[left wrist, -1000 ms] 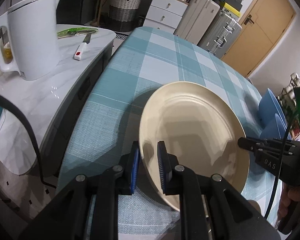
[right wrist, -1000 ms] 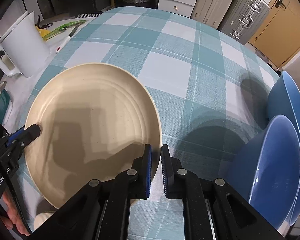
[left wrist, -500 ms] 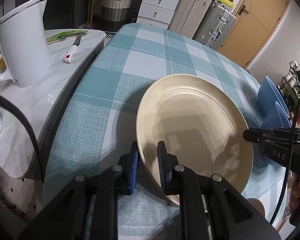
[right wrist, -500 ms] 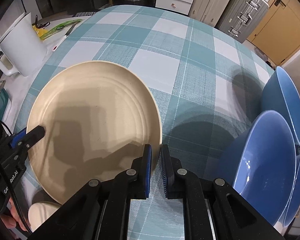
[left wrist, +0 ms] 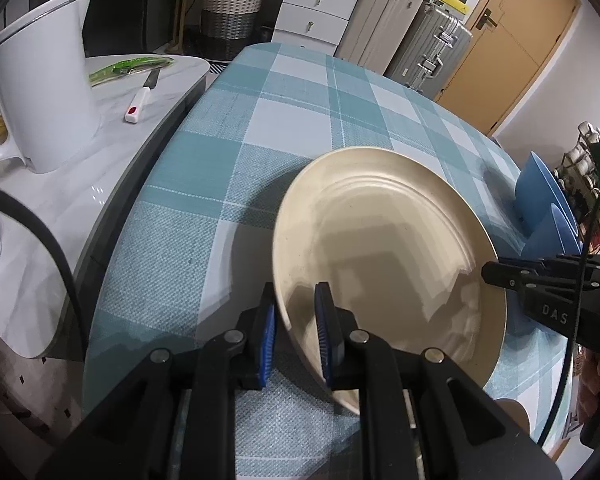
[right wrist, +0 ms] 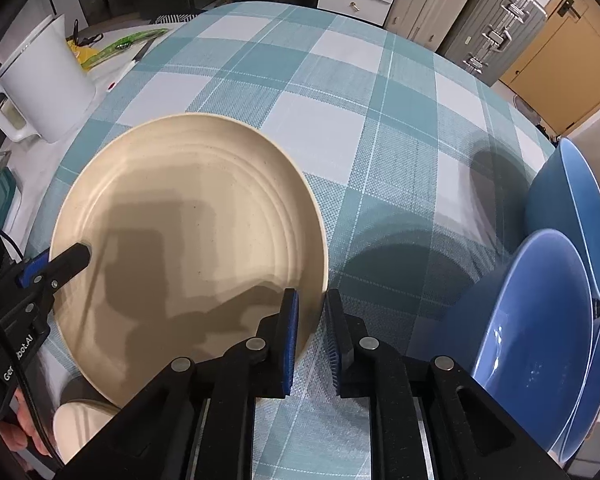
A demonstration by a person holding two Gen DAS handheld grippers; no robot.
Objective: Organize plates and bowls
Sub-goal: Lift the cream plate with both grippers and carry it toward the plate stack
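Above the checked surface (right wrist: 320,128) I hold the beige plate (left wrist: 384,240) tilted, my left tool (left wrist: 296,330) clamped on its near rim while my right tool (right wrist: 312,332) has just been loosening around the opposite rim, so it could slip toward the blue bowls (right wrist: 532,312).

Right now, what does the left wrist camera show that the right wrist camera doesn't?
Left wrist only: a wire rack of small jars beside the table. Right wrist only: the glossy insides of three blue bowls. Both: the round cream plate, the white plastic jug, the teal checked tablecloth, with left gripper and right gripper at the plate's rim.
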